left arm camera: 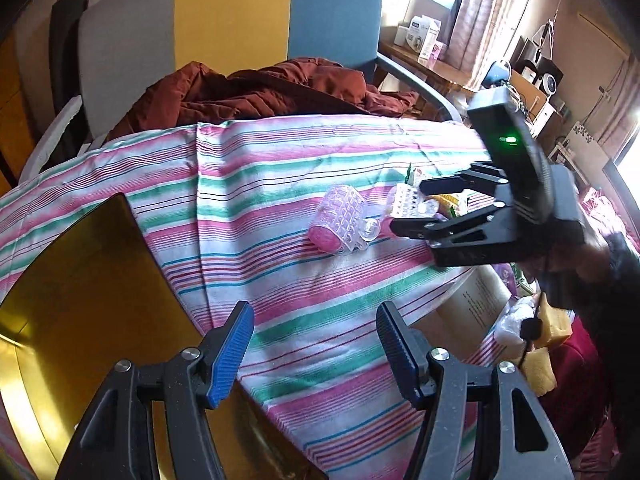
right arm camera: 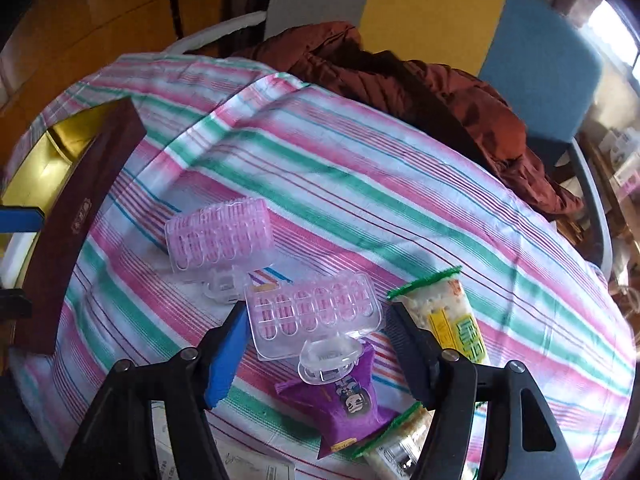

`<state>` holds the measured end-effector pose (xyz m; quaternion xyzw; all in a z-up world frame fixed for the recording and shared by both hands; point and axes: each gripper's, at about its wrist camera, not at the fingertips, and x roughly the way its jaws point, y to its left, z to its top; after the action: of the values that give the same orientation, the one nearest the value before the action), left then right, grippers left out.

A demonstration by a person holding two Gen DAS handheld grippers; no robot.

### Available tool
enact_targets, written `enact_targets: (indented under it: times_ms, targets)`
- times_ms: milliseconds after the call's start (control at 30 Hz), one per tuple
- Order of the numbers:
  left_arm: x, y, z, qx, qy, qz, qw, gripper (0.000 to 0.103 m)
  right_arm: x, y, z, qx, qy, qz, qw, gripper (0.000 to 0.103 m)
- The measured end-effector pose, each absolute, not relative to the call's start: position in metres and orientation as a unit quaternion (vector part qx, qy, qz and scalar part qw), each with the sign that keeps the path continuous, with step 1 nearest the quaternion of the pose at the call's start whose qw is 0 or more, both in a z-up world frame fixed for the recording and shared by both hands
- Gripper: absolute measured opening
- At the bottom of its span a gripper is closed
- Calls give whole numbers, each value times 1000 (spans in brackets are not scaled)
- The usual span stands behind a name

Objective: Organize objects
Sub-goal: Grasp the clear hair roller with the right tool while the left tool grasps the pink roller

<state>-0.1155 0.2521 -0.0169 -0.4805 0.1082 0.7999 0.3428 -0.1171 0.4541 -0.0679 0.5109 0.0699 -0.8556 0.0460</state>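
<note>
On the striped cloth of the table point(right arm camera: 360, 168), your right hand-held gripper point(right arm camera: 316, 344) hangs released astride the near hair-roller clip point(right arm camera: 312, 316), the pick-up step, needing only closure; your left hand-held gripper point(left arm camera: 316, 344) waits released beside the gold-lined box point(left arm camera: 80, 280).

Striped cloth point(left arm camera: 320, 152) in pink, green and white covers the work surface. Behind it, a chair point(left arm camera: 232, 20) with grey, yellow and blue back panels; a rust-brown quilted jacket point(left arm camera: 256, 92) lies heaped on its seat. Far right, a wooden shelf point(left arm camera: 432, 64) with small boxes (labels unreadable), curtains point(left arm camera: 480, 12) beside a bright window.
</note>
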Motion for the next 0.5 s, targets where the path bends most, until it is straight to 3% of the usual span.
enact_targets:
  times_ms: [200, 267, 500]
  targets:
    - [-124, 280, -28, -481, 137, 794, 344, 66, -111, 486, -46, 465, -20, -885, 13, 69]
    - [-129, 292, -32, -482, 149, 790, 348, 77, -110, 496, -39, 454, -49, -890, 10, 69]
    - [-147, 332, -52, -489, 192, 774, 354, 82, -108, 500, -32, 440, -63, -896, 10, 69]
